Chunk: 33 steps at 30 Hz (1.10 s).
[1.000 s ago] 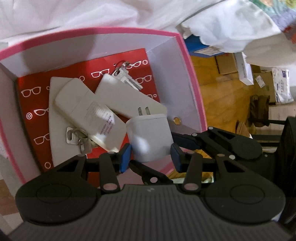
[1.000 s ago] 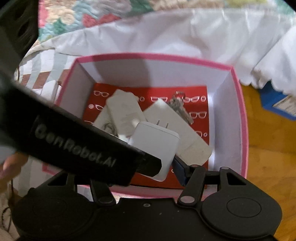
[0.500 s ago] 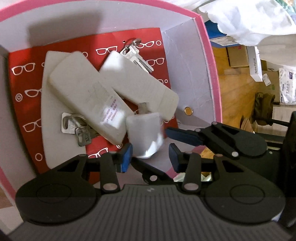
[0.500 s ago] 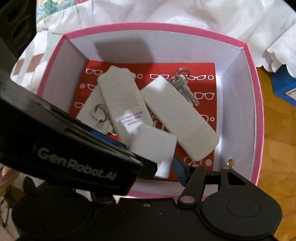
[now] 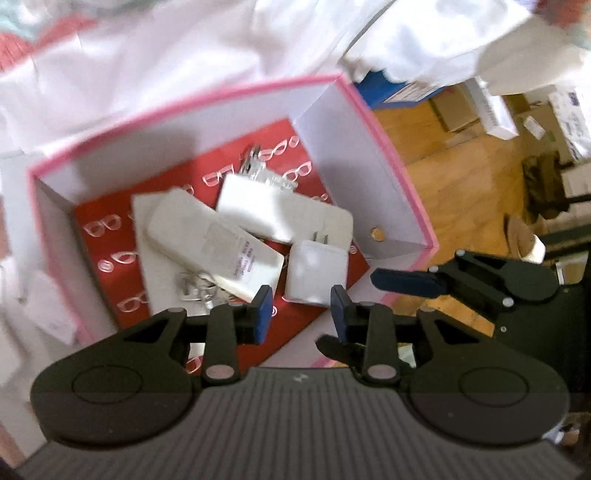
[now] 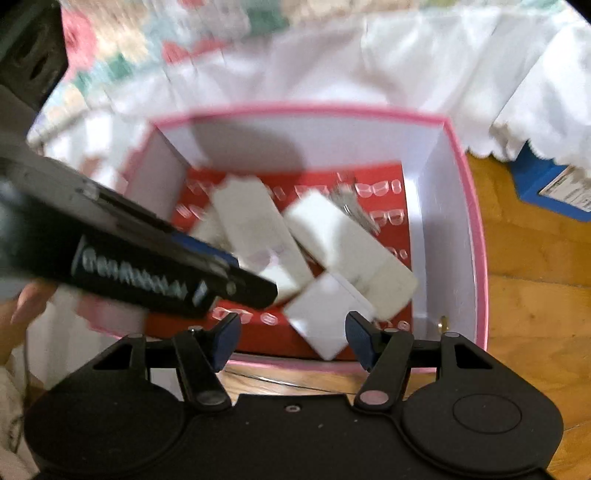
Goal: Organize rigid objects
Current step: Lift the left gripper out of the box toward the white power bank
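A pink-rimmed box with a red floor printed with glasses holds white flat cases, keys and a white plug adapter. The adapter lies loose on the box floor, also in the right wrist view. My left gripper is open and empty above the box's near edge. My right gripper is open and empty over the near rim. The left gripper's body crosses the right wrist view and hides part of the box.
White cloth lies behind the box, with a patterned quilt beyond it. Wooden floor with cardboard boxes is to the right. A blue box sits at the cloth's edge.
The left gripper let go of the white adapter, which now lies on the box floor. Both grippers have pulled back and up from the box.
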Available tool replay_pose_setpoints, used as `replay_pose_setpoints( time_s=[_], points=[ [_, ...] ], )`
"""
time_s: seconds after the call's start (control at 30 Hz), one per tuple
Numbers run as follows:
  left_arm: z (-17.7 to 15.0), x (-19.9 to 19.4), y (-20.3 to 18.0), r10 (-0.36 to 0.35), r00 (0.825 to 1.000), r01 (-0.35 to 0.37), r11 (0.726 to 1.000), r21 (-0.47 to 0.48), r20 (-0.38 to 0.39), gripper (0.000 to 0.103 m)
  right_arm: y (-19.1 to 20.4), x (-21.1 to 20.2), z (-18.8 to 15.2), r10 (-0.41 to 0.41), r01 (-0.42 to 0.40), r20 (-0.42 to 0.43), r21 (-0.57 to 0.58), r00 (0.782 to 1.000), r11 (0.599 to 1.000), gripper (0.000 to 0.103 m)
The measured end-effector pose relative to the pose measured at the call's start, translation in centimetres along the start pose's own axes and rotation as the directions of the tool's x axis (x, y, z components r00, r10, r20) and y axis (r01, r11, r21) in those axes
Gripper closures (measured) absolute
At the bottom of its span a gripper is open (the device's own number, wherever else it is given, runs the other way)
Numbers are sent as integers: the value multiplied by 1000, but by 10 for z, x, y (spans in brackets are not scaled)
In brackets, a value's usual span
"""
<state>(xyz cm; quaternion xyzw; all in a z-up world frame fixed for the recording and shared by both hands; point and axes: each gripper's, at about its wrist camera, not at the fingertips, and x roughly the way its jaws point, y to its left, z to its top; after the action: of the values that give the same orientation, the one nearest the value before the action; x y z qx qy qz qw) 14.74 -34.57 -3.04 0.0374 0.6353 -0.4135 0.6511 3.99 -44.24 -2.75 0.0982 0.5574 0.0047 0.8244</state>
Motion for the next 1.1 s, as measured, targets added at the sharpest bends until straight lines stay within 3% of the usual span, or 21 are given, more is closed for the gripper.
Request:
replay_pose_setpoints(
  time_s=[0.17,0.33,0.47,0.6,0.83,1.03,1.1],
  points=[
    [-20,-55,10,8,999,-11,998,60,47,69,35,-35,-27,70,-61,178,-58,981,996,35],
    [-54,-109,25,41,992,-52,994,95,117,69,83,-56,-38,136,-93,275,-164,952,982,35],
    [-79,-147,40,113,973,-139,983,118,199,68,116,-59,-29,235,-185,253,-206,939,961,34],
    [-100,-173,69,178,949,-205,975,83,260,66,154,-57,-18,236,-160,251,-291,939,943,31],
    [-128,-191,140,197,934,-192,980,-48,299,66,205,-41,-9,257,-153,224,-396,940,906,31],
    [-151,-174,190,251,900,-211,966,-147,357,66,233,23,2,225,-129,181,-429,957,894,31],
    [-154,-164,204,258,898,-204,962,-181,357,66,241,46,3,200,-106,179,-429,963,897,32]
  ],
)
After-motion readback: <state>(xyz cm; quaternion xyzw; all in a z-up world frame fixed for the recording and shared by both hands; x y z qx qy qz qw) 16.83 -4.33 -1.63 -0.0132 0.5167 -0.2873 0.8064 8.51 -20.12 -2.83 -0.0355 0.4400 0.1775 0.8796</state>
